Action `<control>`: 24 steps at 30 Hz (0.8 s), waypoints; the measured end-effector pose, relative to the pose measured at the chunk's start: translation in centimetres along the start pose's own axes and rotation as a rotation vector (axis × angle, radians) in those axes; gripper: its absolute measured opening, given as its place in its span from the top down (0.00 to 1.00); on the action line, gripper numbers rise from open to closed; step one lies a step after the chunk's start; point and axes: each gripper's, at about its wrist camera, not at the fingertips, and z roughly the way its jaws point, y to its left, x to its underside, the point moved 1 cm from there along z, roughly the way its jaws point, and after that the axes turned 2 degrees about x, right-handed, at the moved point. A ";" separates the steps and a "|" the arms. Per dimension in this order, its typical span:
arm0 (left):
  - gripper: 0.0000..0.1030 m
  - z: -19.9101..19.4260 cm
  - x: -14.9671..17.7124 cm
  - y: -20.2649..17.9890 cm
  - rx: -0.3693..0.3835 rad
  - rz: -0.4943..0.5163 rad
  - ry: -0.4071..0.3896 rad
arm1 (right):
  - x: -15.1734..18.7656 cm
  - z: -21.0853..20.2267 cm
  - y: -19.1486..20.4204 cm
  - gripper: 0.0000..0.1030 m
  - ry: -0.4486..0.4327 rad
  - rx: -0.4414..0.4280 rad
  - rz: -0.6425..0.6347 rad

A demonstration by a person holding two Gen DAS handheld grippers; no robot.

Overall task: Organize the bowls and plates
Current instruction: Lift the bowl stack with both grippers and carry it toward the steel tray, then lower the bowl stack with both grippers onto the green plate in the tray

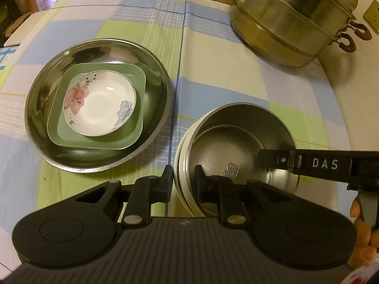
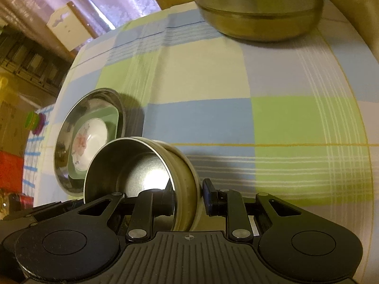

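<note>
Now both grippers are on the same dish: a steel bowl with a cream-coloured outer shell (image 1: 236, 146), standing on the checked tablecloth (image 1: 213, 66) of the counter at the near right. From the left wrist camera, the left gripper (image 1: 183, 179) straddles the bowl's near-left wall, one finger outside against the cream shell and the other inside against the steel, so it is clamped narrow on the rim. The right gripper (image 1: 272, 159) comes in from the right side, its black finger marked "DAS" reaching over the far-right rim into the bowl. The right wrist camera tells the same story from the other side: the right gripper (image 2: 187, 196) has one finger inside the bowl (image 2: 132, 165) and one outside the cream wall, pinching that wall between them. The bowl looks tilted in this view (though the fisheye bends things, so how far I cannot say).

Just to the left, apart from the held bowl, sits the finished-looking stack: a wide steel basin (image 1: 97, 104), with a square green dish (image 1: 94, 137) nested inside it, and a white floral bowl (image 1: 99, 104) resting in the green one. At the far right of the counter stands a big steel steamer pot (image 1: 293, 19) with brown handles.
</note>
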 end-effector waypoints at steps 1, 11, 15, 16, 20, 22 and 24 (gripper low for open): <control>0.84 0.1 0.0 0.1 0.002 -0.004 0.000 | 0.0 0.0 0.1 0.77 -0.001 0.003 -0.009; 0.83 0.1 0.1 0.1 0.001 -0.018 -0.005 | 0.2 0.2 0.5 0.77 -0.004 0.014 -0.049; 0.83 0.1 0.1 -0.2 -0.021 -0.003 -0.011 | 0.3 0.2 0.5 0.77 -0.008 0.015 -0.054; 0.83 0.2 0.1 -0.2 -0.020 -0.001 -0.011 | 0.3 0.3 0.4 0.77 -0.008 0.010 -0.045; 0.84 0.2 0.1 -0.1 -0.011 -0.013 -0.012 | 0.4 0.3 -0.2 0.76 -0.007 -0.012 -0.003; 0.85 0.2 0.2 -0.1 -0.013 -0.009 -0.017 | 0.4 0.2 -0.3 0.76 -0.013 -0.013 0.005; 0.86 0.2 0.3 -0.3 -0.014 -0.003 -0.018 | 0.6 0.2 -0.3 0.76 -0.021 -0.015 0.009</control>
